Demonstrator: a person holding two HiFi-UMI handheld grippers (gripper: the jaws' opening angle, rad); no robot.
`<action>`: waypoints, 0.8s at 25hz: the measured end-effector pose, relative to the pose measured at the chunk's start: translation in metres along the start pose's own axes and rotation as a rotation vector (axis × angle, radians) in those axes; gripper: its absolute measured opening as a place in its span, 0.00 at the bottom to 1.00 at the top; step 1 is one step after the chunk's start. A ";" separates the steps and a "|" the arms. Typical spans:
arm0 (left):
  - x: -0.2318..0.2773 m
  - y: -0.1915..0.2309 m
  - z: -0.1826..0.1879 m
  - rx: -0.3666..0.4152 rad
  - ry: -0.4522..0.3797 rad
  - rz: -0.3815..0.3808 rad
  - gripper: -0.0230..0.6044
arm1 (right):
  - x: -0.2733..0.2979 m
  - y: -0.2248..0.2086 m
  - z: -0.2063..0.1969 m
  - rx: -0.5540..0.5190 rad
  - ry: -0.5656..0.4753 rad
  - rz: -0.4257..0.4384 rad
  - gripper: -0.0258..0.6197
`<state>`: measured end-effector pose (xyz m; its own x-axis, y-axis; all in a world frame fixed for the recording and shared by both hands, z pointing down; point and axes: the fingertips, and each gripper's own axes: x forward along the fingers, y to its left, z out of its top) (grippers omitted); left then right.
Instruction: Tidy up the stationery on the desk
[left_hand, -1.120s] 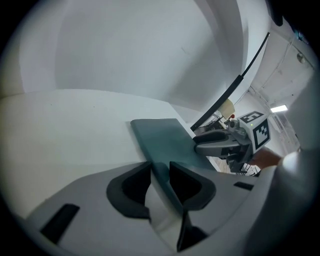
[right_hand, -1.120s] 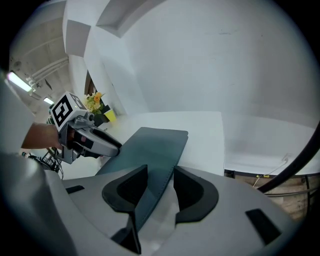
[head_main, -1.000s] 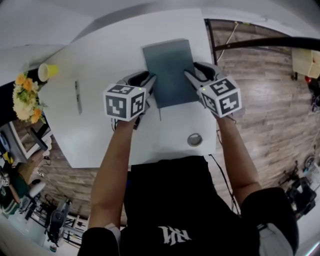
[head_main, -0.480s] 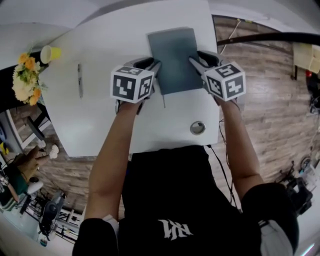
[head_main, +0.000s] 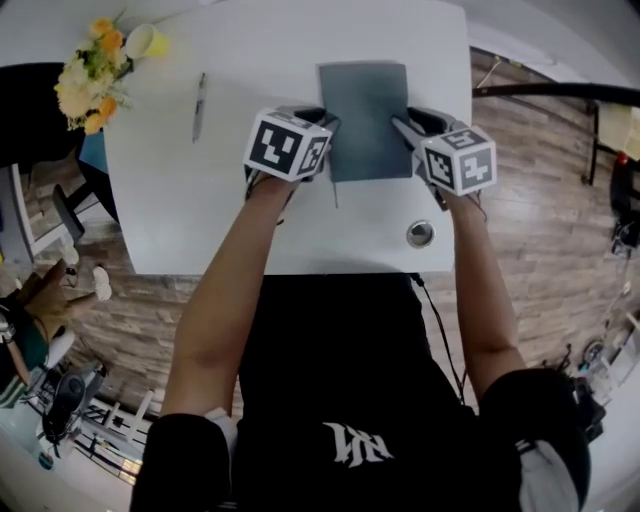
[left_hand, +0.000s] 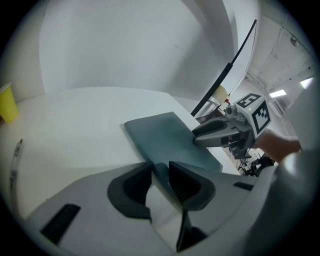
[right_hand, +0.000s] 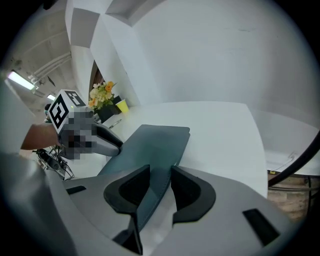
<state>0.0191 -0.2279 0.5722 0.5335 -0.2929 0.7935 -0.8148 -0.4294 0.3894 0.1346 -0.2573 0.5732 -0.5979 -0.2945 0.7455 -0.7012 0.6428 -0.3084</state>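
A dark grey-green notebook (head_main: 366, 118) lies on the white desk (head_main: 230, 210), held at both side edges. My left gripper (head_main: 328, 128) is shut on the notebook's left edge (left_hand: 160, 175). My right gripper (head_main: 400, 125) is shut on its right edge (right_hand: 157, 187). In the left gripper view the notebook (left_hand: 167, 137) stretches away from my jaws to the right gripper (left_hand: 197, 139). In the right gripper view the notebook (right_hand: 155, 147) reaches toward the left gripper (right_hand: 117, 145). A pen (head_main: 198, 106) lies on the desk to the left.
A yellow cup (head_main: 146, 41) and a bunch of flowers (head_main: 88, 72) stand at the desk's far left corner. A round cable port (head_main: 420, 234) sits near the desk's front right edge. Wooden floor (head_main: 540, 200) lies to the right of the desk.
The view has shifted, so the desk sits higher and further right in the frame. Both grippers keep their hold on the notebook's edges.
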 end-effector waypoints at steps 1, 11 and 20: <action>-0.006 0.003 -0.008 0.000 0.005 -0.001 0.21 | 0.003 0.010 -0.002 0.001 0.002 0.000 0.28; -0.075 0.035 -0.095 0.030 0.060 -0.016 0.22 | 0.027 0.119 -0.024 -0.020 0.017 0.041 0.28; -0.117 0.051 -0.149 0.086 0.096 -0.045 0.22 | 0.036 0.190 -0.047 -0.007 0.008 0.034 0.28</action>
<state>-0.1190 -0.0882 0.5694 0.5413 -0.1909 0.8189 -0.7661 -0.5134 0.3867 -0.0021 -0.1128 0.5694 -0.6184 -0.2663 0.7394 -0.6775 0.6573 -0.3300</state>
